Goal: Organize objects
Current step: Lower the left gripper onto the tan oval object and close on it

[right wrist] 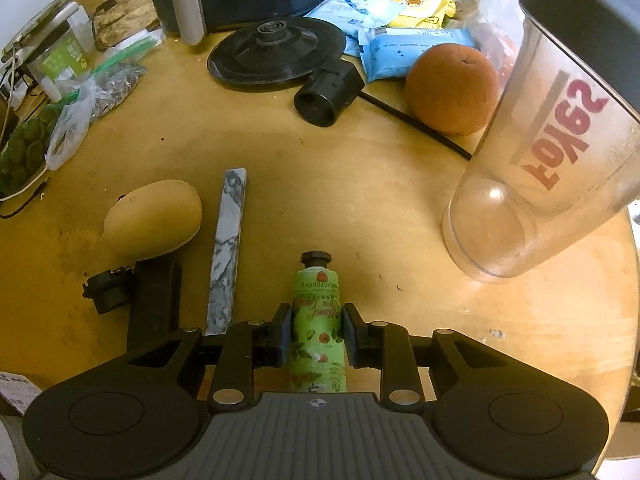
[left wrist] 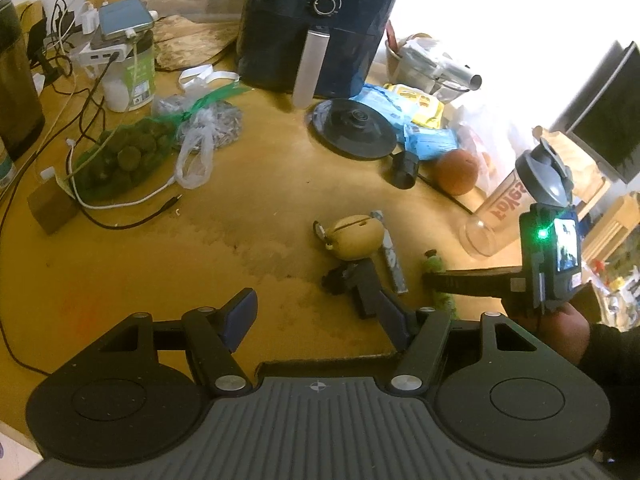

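Observation:
My right gripper (right wrist: 316,330) is shut on a green hand-cream tube (right wrist: 318,320) with a black cap, held low over the wooden table (right wrist: 280,184); the tube also shows in the left wrist view (left wrist: 434,266). My left gripper (left wrist: 316,314) is open and empty above the table's near edge. Its right finger (right wrist: 154,300) reaches beside a tan egg-shaped wooden object (right wrist: 154,218), which also shows in the left wrist view (left wrist: 356,236). A marbled grey stick (right wrist: 228,248) lies between the egg and the tube. A small black clip (right wrist: 106,290) lies left of the finger.
A clear shaker bottle (right wrist: 548,152) with red lettering stands at the right. An orange (right wrist: 452,88), a black kettle base (right wrist: 276,56) with plug (right wrist: 328,92), snack packets (right wrist: 400,48), an air fryer (left wrist: 316,28), bagged green balls (left wrist: 120,156) and cables (left wrist: 120,208) crowd the back.

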`<state>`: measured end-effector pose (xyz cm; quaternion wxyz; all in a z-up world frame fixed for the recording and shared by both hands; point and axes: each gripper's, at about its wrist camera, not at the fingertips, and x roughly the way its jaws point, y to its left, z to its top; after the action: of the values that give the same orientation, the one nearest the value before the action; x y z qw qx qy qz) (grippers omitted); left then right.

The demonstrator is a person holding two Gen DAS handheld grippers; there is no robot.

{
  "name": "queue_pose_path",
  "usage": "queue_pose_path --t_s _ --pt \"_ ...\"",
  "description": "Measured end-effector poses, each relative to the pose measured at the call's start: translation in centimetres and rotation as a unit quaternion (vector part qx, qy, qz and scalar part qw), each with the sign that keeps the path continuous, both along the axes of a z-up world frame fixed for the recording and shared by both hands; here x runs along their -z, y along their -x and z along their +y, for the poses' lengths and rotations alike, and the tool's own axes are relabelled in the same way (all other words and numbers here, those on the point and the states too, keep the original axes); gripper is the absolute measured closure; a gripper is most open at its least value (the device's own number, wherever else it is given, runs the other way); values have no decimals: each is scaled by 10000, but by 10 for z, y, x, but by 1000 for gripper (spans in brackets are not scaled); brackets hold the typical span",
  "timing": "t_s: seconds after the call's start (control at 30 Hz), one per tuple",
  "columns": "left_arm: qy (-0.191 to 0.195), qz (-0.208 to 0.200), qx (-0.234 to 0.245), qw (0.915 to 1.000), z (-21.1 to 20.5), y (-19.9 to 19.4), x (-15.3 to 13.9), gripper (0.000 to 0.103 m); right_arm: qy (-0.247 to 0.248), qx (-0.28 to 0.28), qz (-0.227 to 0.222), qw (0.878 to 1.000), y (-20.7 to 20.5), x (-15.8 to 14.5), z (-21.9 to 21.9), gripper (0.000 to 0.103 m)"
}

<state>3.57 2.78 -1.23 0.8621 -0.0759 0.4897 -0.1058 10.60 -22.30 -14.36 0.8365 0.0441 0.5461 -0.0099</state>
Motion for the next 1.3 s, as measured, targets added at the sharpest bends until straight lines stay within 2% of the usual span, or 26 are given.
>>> queue_pose_path --t_s 0.47,0.67,0.9,1.3 --pt "-69 0 218 9997 -9 -19 3 38 57 -5 -37 10000 5 -2 -5 74" --pt "-158 -84 316 9993 -8 -30 3 38 22 -10 -317 9995 12 -22 -10 74" --pt "-264 -156 556 9980 -13 -44 5 38 -286 163 -603 9976 23 -49 -19 74" --pt "-465 -213 1281 9904 -43 -65 23 38 -578 544 -906 9927 52 -84 -34 74"
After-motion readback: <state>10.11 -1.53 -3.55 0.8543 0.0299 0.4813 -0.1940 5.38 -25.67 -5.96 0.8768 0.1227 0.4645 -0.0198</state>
